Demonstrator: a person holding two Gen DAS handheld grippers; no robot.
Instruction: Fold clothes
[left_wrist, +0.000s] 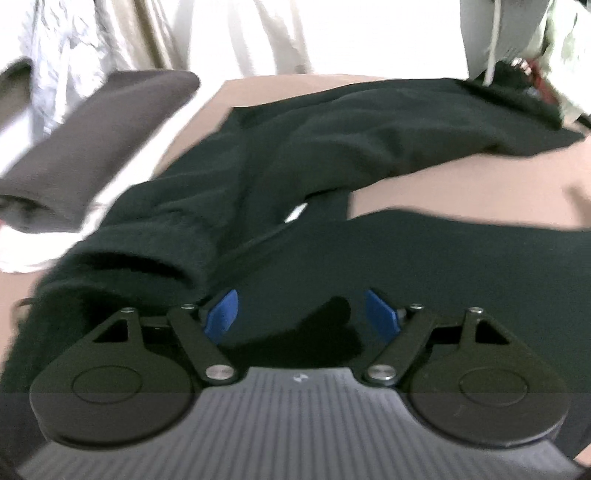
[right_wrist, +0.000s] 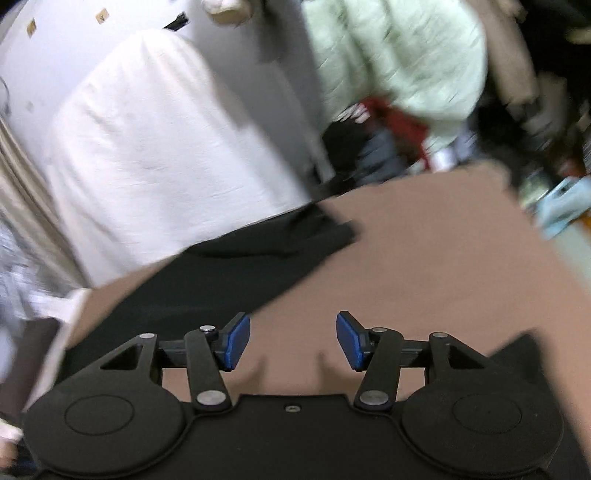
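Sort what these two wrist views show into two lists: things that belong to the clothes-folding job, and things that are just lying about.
Belongs to the job:
black garment
brown table
left tool, open over the garment
right tool, open over the table

Just lying about:
grey folded cloth
pale green garment
white cloth
red item, too blurred to name

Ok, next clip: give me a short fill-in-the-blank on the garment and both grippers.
1. The garment spread on the brown table is ____ in colour.
2. The left gripper hovers over the garment with its jaws ____.
3. The right gripper is open above bare ____.
Missing words: black; open; table
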